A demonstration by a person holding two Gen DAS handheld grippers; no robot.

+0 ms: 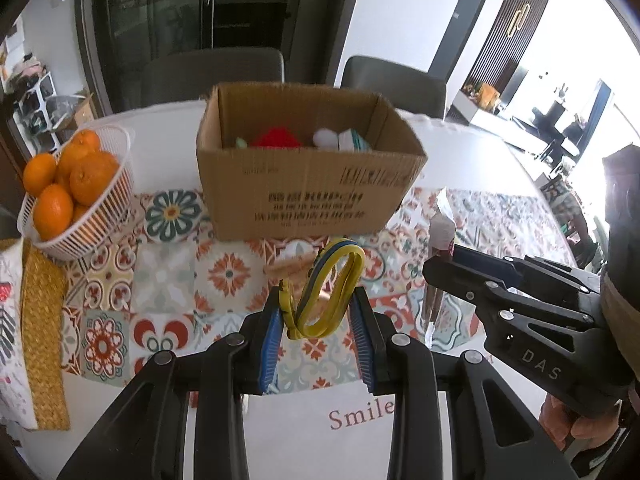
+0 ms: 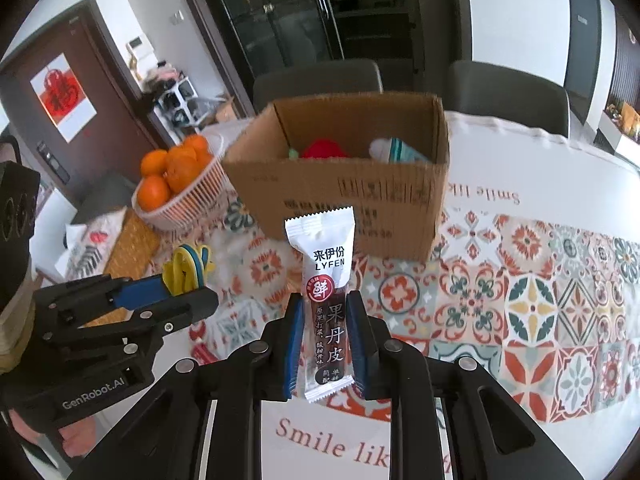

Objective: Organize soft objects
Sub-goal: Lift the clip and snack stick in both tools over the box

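Note:
My left gripper is shut on a bundle of yellow and blue elastic loops, held above the patterned tablecloth. My right gripper is shut on a white and dark snack packet that stands upright between its blue pads. An open cardboard box sits just beyond both grippers; a red soft thing and a white one lie inside. The right wrist view also shows the box, the left gripper and its loops. The right gripper comes in from the right in the left wrist view.
A white basket of oranges stands left of the box, also visible in the right wrist view as the basket. A woven yellow mat lies at the table's left edge. Two grey chairs stand behind the table.

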